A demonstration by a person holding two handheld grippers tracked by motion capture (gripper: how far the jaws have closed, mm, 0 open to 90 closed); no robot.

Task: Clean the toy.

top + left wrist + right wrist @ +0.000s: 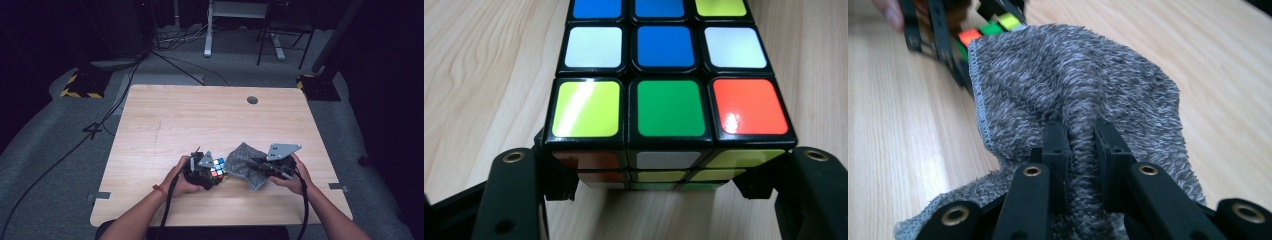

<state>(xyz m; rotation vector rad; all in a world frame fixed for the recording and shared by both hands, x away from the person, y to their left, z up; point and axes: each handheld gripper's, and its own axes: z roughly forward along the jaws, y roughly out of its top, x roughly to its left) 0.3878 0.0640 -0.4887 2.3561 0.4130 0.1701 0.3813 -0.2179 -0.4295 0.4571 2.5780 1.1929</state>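
A scrambled colour cube sits near the table's front edge, held in my left gripper. In the left gripper view the cube lies between both black jaws, which press on its two sides; its top face shows blue, white, green, yellow and orange stickers. My right gripper is shut on a fold of a grey fuzzy cloth. In the right gripper view the cloth is pinched between the jaws and drapes toward the cube, touching its near side.
The wooden table has a round cable hole near its far edge. Beyond it are cables on grey carpet, a desk leg and a chair base. Both forearms come in from the bottom.
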